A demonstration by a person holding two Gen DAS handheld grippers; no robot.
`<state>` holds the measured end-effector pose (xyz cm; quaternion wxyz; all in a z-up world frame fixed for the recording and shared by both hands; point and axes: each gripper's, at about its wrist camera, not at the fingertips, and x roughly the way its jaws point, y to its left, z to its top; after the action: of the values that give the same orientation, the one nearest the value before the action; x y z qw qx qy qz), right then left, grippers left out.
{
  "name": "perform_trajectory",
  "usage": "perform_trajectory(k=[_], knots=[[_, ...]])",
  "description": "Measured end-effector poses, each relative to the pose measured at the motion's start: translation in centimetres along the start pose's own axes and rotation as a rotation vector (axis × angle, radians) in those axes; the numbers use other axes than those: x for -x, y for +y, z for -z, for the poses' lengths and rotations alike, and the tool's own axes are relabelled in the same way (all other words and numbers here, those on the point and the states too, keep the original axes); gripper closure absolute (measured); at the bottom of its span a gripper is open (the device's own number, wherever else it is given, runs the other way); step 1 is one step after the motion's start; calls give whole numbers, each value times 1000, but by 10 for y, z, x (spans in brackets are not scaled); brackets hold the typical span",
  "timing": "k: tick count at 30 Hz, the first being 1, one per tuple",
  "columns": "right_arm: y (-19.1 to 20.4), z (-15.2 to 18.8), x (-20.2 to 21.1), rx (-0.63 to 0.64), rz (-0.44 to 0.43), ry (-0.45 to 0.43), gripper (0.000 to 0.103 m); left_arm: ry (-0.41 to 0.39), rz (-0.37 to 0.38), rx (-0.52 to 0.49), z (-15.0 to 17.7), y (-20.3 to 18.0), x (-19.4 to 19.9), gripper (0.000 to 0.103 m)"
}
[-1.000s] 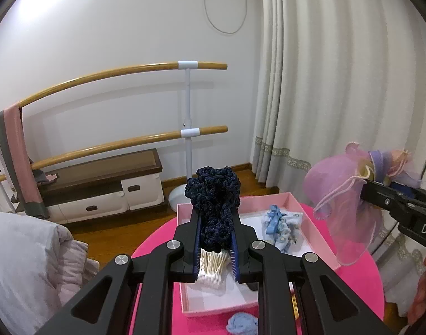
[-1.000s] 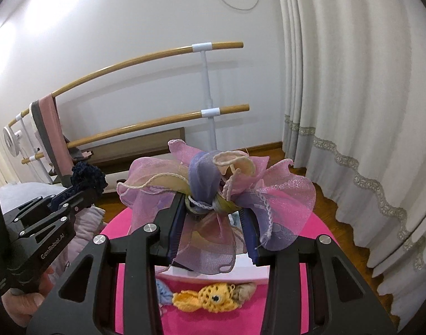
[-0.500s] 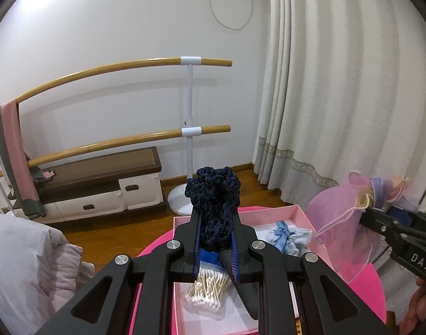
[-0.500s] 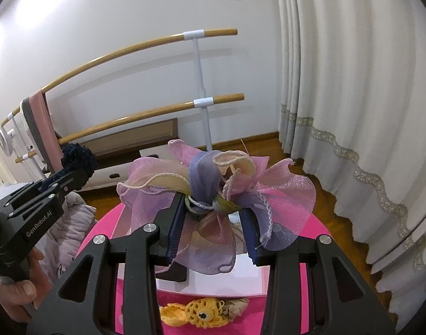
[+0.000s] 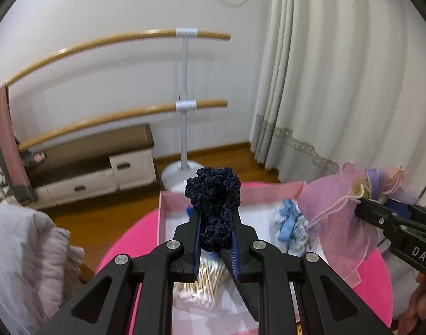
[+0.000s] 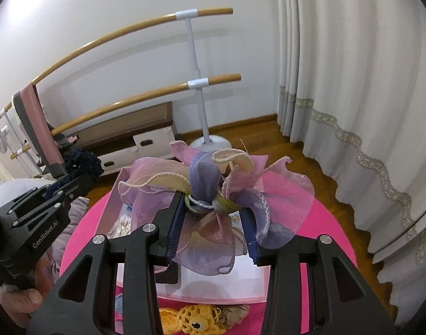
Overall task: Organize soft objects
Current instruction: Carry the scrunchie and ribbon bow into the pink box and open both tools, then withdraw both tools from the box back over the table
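Observation:
My left gripper [image 5: 215,224] is shut on a navy crocheted scrunchie [image 5: 214,195] and holds it above the left part of a pink box [image 5: 164,209] on the round pink table [image 5: 120,254]. My right gripper [image 6: 213,212] is shut on a pink and purple organza scrunchie [image 6: 213,184] above the same box [image 6: 115,192]; it shows at the right of the left wrist view [image 5: 338,212]. The box holds cotton swabs [image 5: 201,284] and a light blue bow [image 5: 291,223]. A yellow crocheted piece [image 6: 193,319] lies on the table in front of the box.
A ballet barre stand [image 5: 185,106] and a low cabinet [image 5: 95,167] stand behind the table. Curtains [image 5: 338,83] hang at the right. Pale bedding [image 5: 25,251] lies at the left. A small blue soft piece [image 6: 119,304] lies by the box's front edge.
Both grippers have moved forward and lower over the box while holding their scrunchies. The box and its contents now sit closer under them.

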<state>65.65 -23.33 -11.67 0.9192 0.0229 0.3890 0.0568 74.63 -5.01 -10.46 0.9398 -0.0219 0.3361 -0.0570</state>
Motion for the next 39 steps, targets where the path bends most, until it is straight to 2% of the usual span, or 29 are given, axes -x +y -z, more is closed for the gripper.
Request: perform_trajectory(k=[6,8,10,11,12,13,15,18,20,21,22,30,33,39], knots=[[-4,8,-23,-19,-2,49,66,66,2,17,-8,4,-44,85],[-6,10,-28,-25,1,61,66,77,0,21,-10,5,-54,78],[-8,12,-34,-33,3,71,66,91,2,28,-11,7,-62,51],[-9,14,-36,-35,3,76,65,88,-3,33,-11,8,-64,44],[-9,15,-38,-36,4,81,63,81,-14,37,-9,8,-66,29],[-10,17,-40,-37,3,87,61,77,-22,39,-7,8,-68,21],[-12,20,-42,-43,-1,93,58,79,-22,38,-4,9,-71,17],[-12,25,-42,-47,-5,93,41,74,-27,39,1,11,-69,5],[-13,27,-38,-52,-2,78,18,57,-32,43,6,13,-62,3],[-13,29,-35,-56,6,65,11,50,-34,45,9,14,-59,2],[-14,29,-30,-64,9,45,0,45,-38,47,11,16,-56,1],[-14,30,-1,-79,22,0,0,-28,-98,35,51,25,-3,0],[-17,33,10,-94,11,-20,0,-62,-130,8,59,20,15,0],[-15,47,46,-112,1,-81,0,-116,-148,-25,76,11,57,0]])
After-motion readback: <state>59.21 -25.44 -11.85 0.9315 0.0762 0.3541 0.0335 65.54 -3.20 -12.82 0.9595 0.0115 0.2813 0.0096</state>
